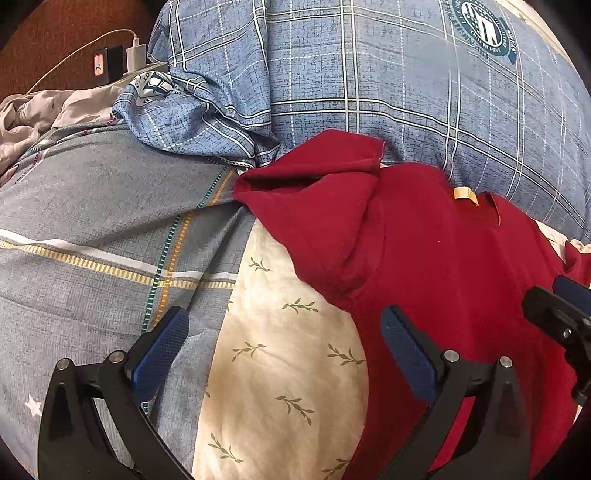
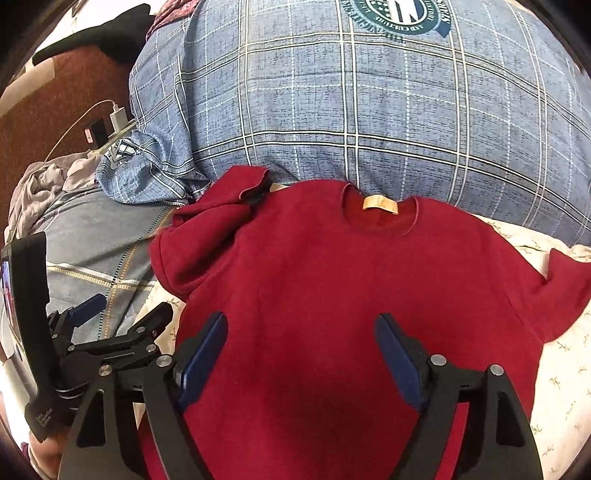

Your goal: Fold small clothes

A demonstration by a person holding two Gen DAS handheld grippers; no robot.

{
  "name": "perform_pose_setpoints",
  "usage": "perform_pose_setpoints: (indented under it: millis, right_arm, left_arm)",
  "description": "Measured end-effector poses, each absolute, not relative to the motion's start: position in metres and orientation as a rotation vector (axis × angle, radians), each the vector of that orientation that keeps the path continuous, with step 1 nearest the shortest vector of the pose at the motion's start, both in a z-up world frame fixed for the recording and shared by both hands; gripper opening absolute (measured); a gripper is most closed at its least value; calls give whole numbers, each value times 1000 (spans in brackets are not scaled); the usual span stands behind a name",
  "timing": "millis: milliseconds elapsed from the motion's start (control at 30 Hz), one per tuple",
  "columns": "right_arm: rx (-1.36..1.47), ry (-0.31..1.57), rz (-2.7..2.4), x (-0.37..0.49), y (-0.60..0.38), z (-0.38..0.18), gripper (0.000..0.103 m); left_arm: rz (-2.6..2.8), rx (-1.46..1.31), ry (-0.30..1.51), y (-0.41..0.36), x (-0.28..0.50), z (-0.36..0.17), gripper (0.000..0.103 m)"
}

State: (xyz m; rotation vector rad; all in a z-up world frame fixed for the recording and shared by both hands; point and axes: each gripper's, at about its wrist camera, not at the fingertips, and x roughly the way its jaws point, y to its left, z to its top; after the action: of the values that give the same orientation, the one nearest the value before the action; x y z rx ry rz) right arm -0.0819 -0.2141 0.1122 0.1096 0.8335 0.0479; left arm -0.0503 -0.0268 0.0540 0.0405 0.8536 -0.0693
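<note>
Both the left gripper (image 1: pixel 284 350) and right gripper (image 2: pixel 301 354) hang released over the flat red T-shirt (image 2: pixel 332 295), so folding looks unstarted; next, pinch its rumpled left sleeve (image 2: pixel 207 236).

The red shirt's (image 2: pixel 332 288) hem is cut off — hidden below the frame edge and gripper arms

Small black block (image 1: pixel 108 61) w/ pink tag at 10 o'clock: reads "2". Round teal crest (image 1: pixel 482 27) on blue plaid pillow (image 1: pixel 369 74), 1 o'clock: lettering too blurred. Shirt neck tag (image 2: pixel 380 204): unreadable.
</note>
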Motion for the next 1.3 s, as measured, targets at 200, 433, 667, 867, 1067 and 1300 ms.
perform_pose_setpoints:
  millis: [200, 433, 667, 867, 1067, 1300]
  right_arm:
    - [186, 832, 97, -51, -219, 113, 81]
    - [215, 857, 160, 11, -204, 114, 68]
    - [250, 898, 190, 79, -190, 92, 66]
    - [268, 938, 155, 127, -181, 65, 62]
    - [297, 932, 174, 151, -168, 55, 8]
    - [325, 792, 267, 117, -182, 121, 6]
  left_arm:
    - [-46, 9, 862, -19, -44, 53, 103]
    - [-22, -20, 884, -11, -33, 49, 103]
    - [-1, -28, 899, -5, -19, 45, 103]
    - [23, -49, 920, 1, -6, 37, 103]
    - [33, -48, 939, 0, -1, 29, 103]
    - [45, -33, 932, -3, 2, 27, 103]
